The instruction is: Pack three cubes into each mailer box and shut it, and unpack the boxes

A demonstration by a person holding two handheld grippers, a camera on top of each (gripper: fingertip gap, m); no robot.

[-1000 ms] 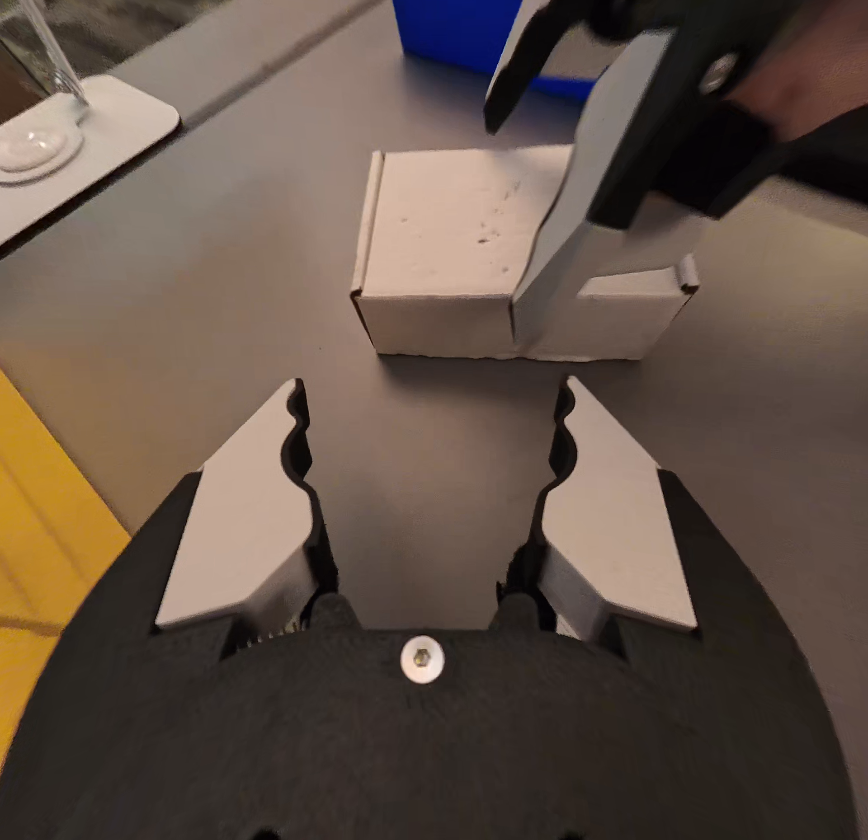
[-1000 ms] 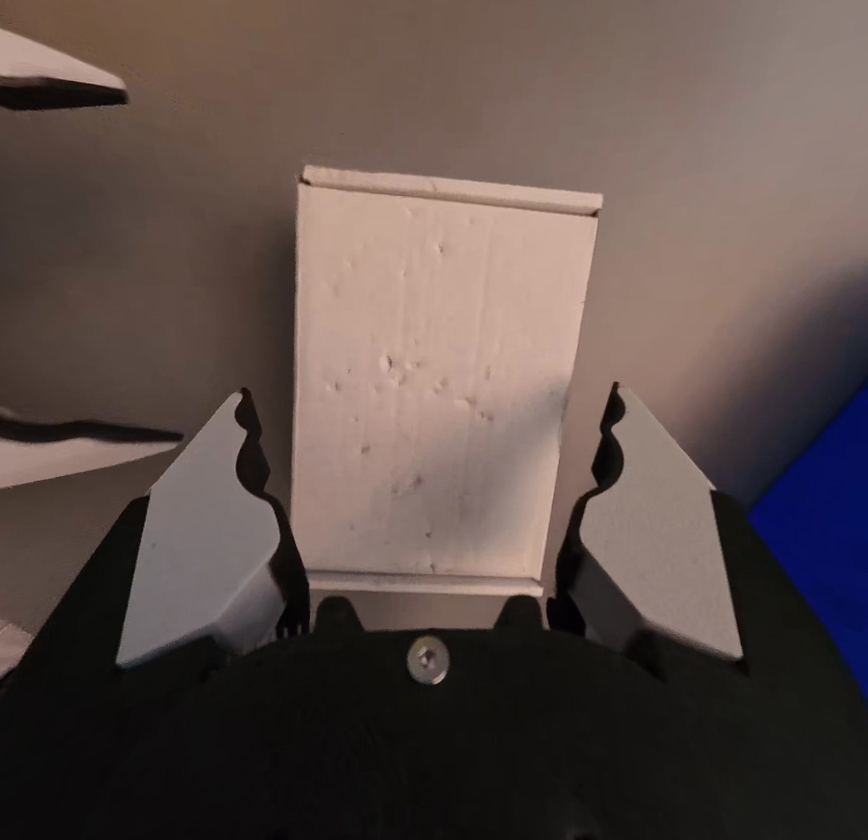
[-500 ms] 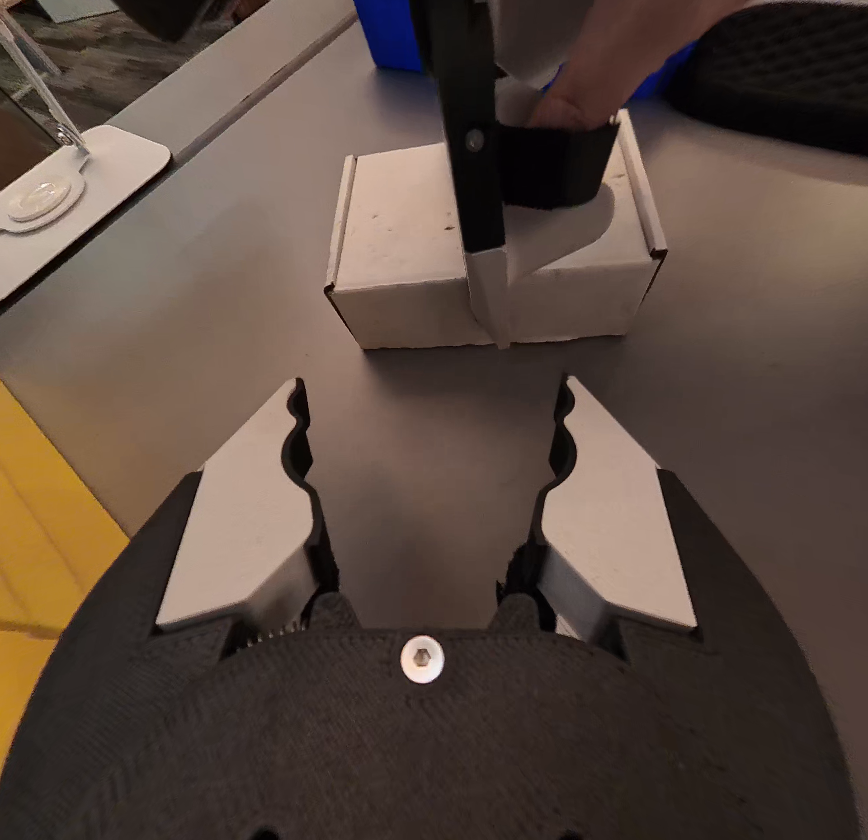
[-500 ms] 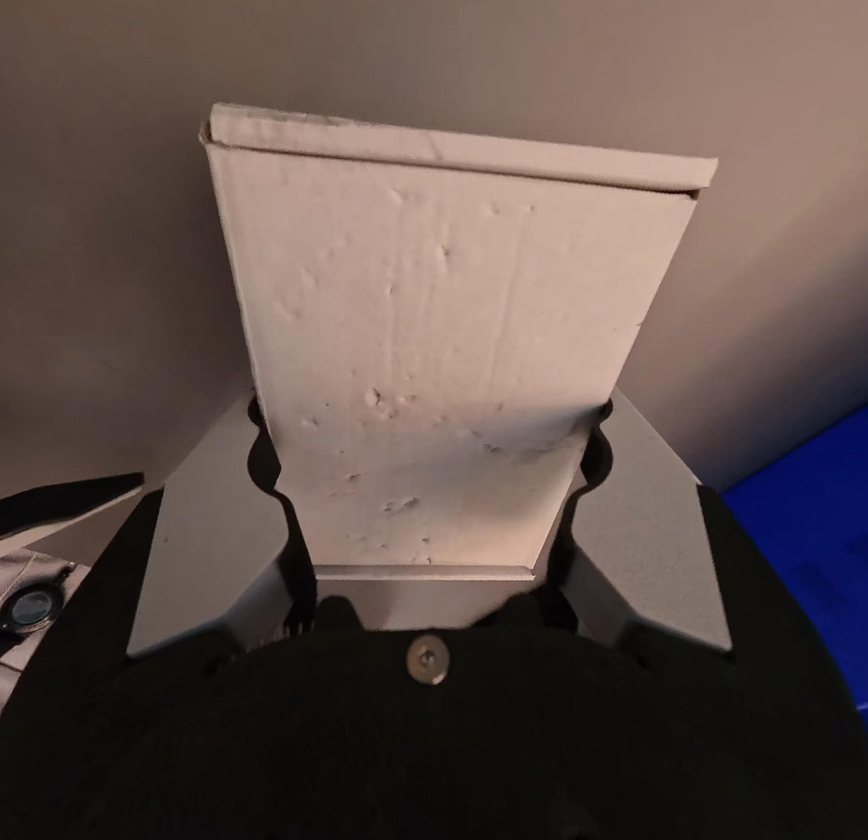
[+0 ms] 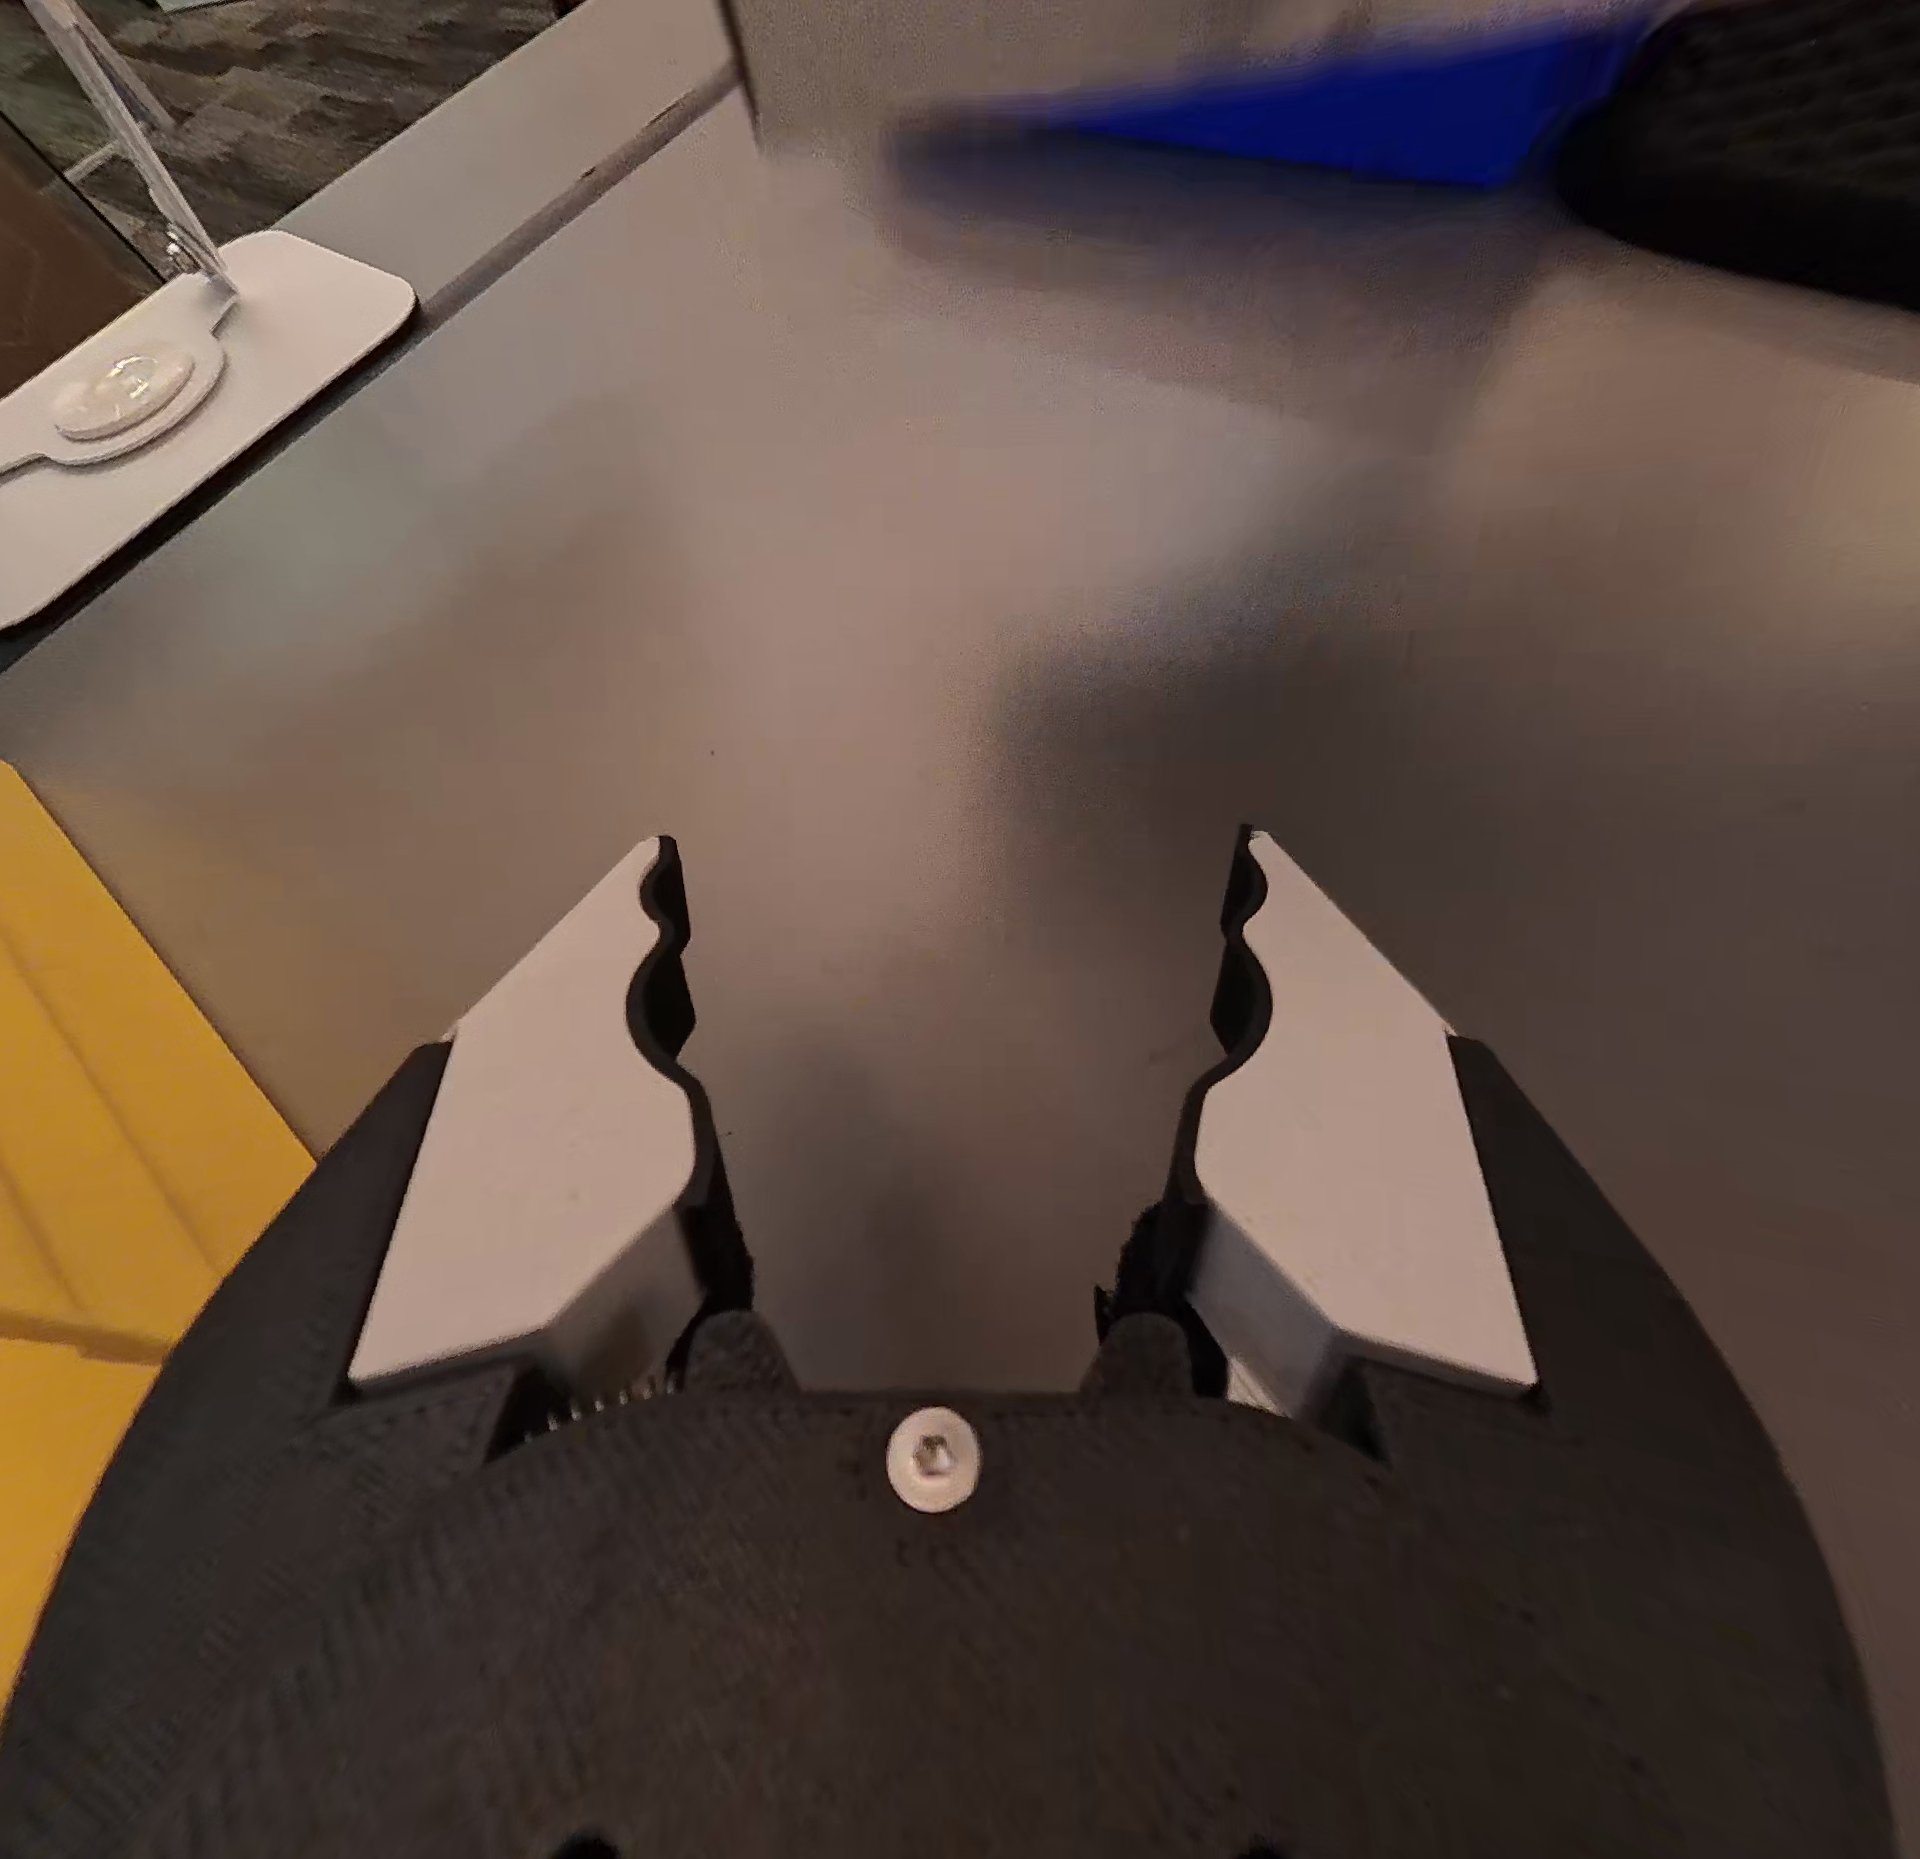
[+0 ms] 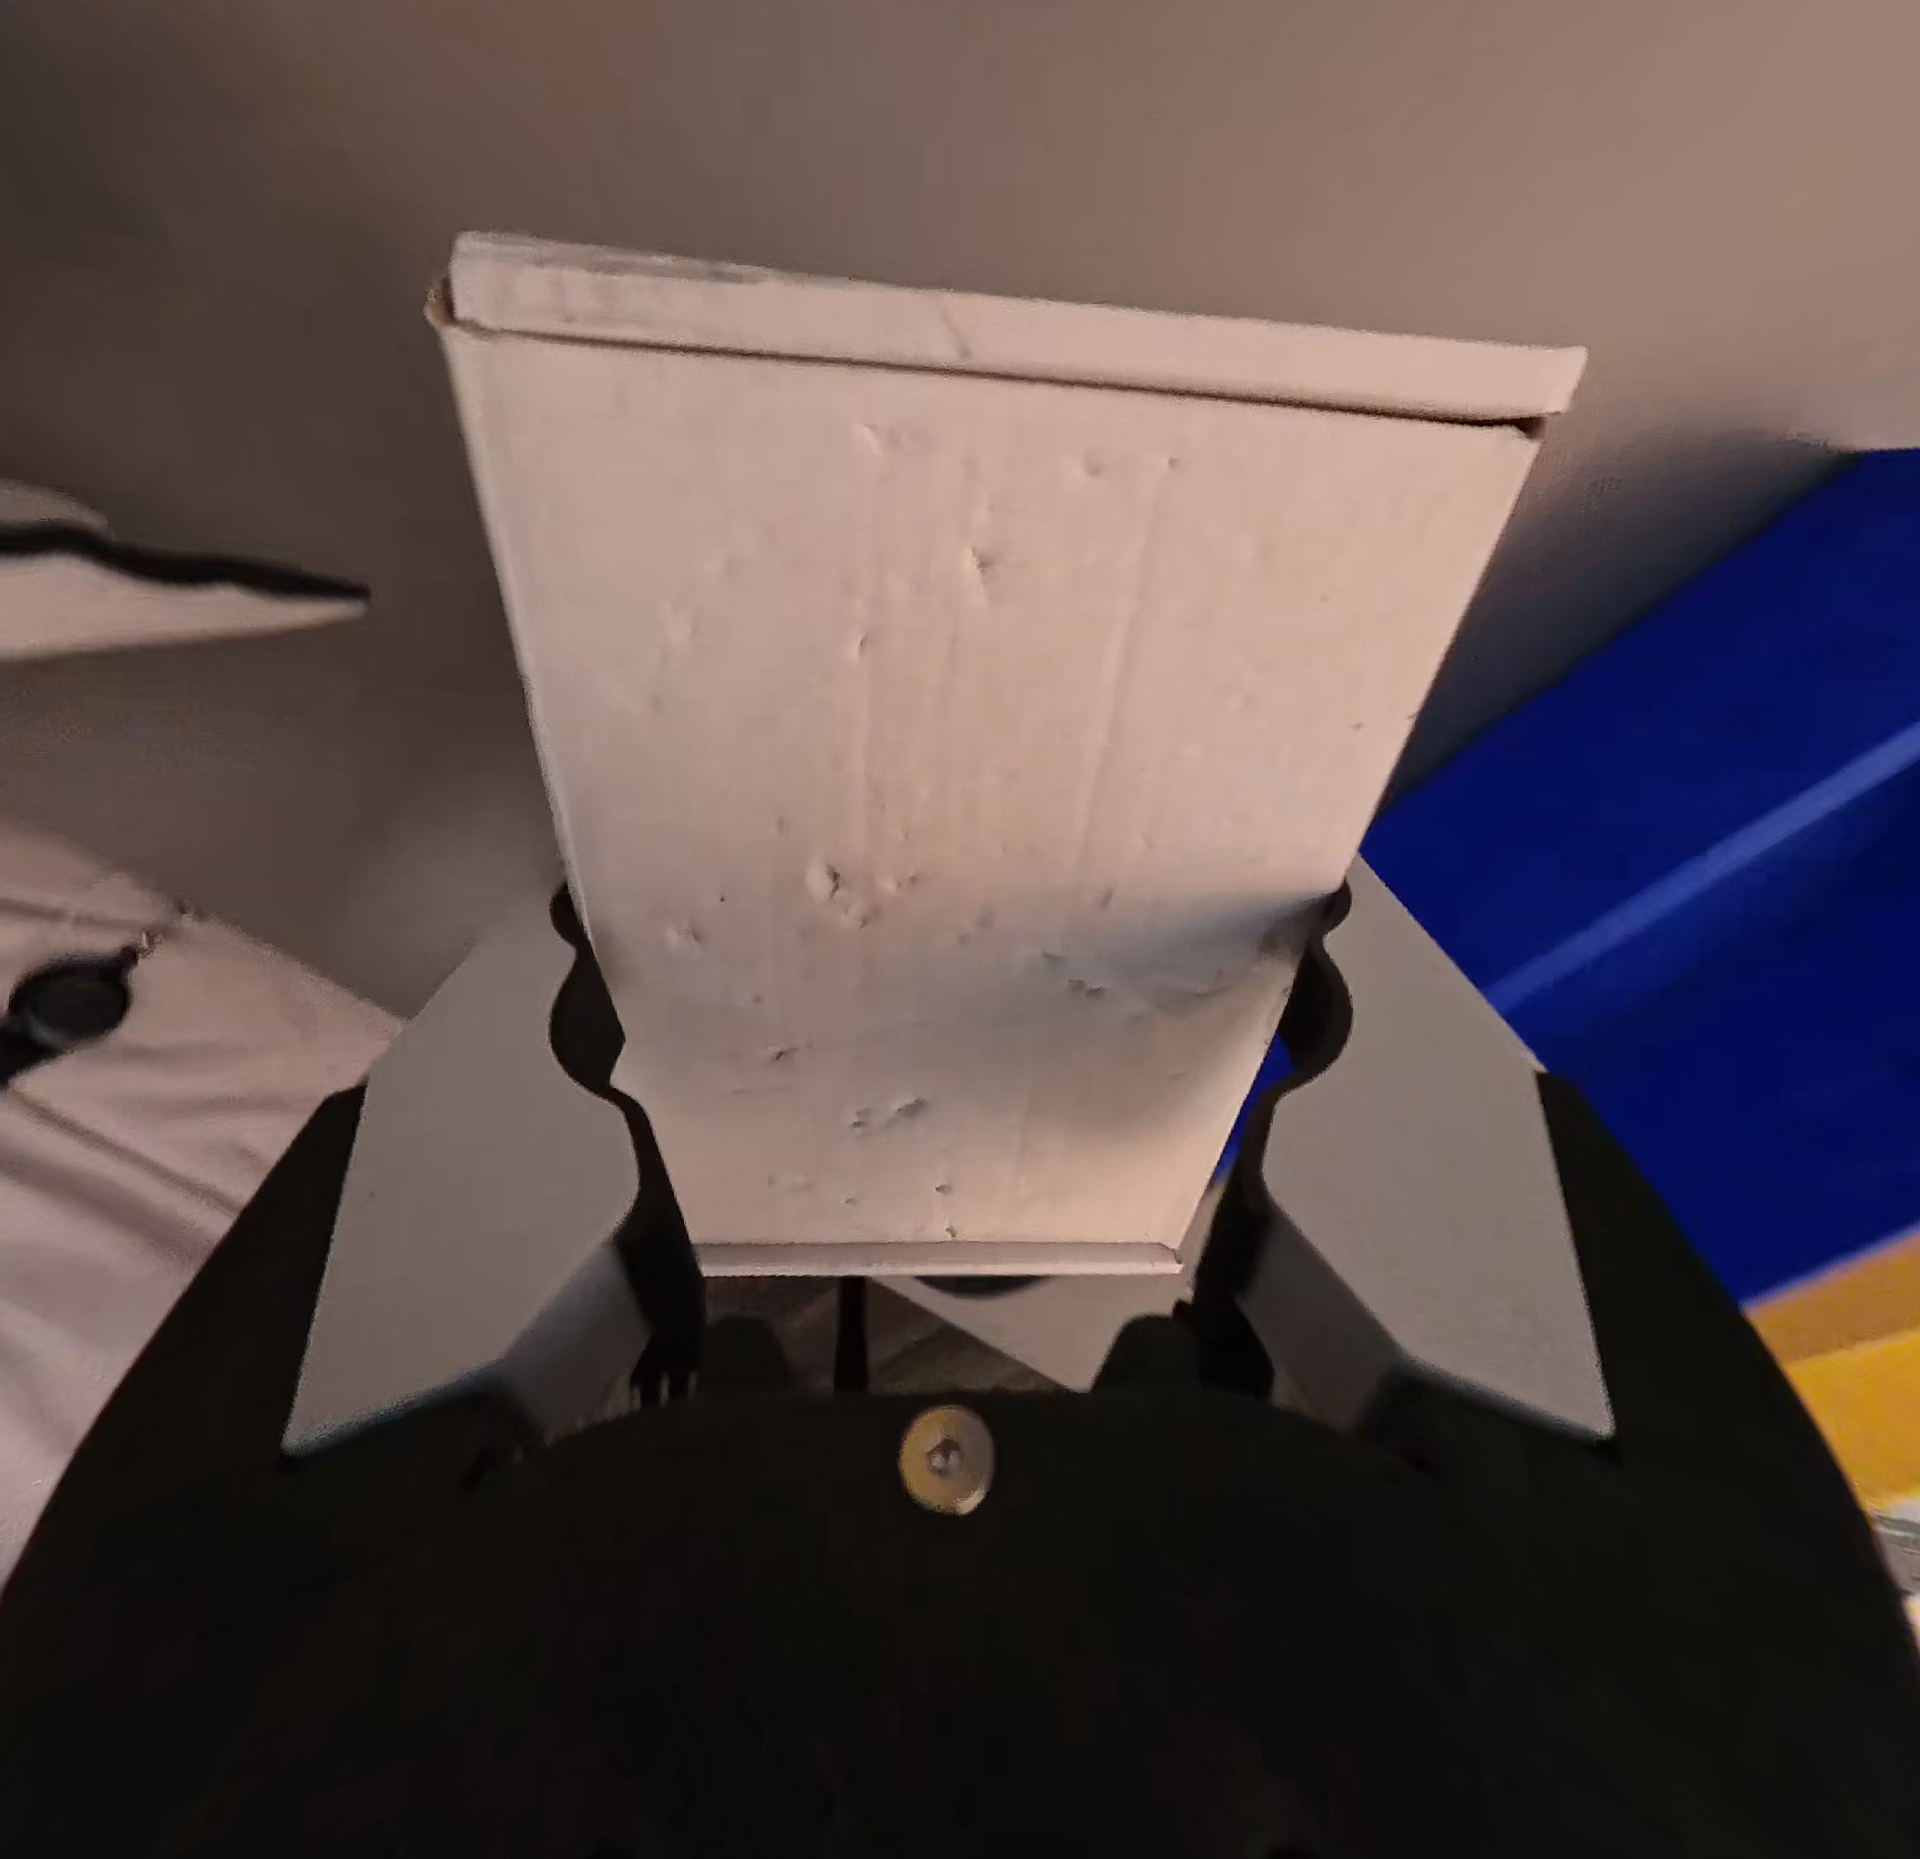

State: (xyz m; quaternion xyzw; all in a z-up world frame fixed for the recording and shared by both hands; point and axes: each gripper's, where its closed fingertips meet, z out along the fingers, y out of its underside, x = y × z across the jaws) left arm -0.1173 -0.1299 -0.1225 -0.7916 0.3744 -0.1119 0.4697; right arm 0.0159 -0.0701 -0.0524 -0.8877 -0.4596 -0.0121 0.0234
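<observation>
Here, my right claw point(image 6: 951, 988) clamps the closed white box point(image 6: 966, 770) by its 2 long sides, lifted clear of the grey table point(image 6: 935, 95), long axis pointing straight ahead; my left claw point(image 5: 956, 936) hangs wide open, empty, nearby.

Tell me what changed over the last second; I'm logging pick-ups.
The right gripper closed on the white box and lifted it off the table; the box's spot in the left wrist view is now bare, and the blue bin has come closer in the right view. The left gripper stayed open and empty, low over the table.
</observation>
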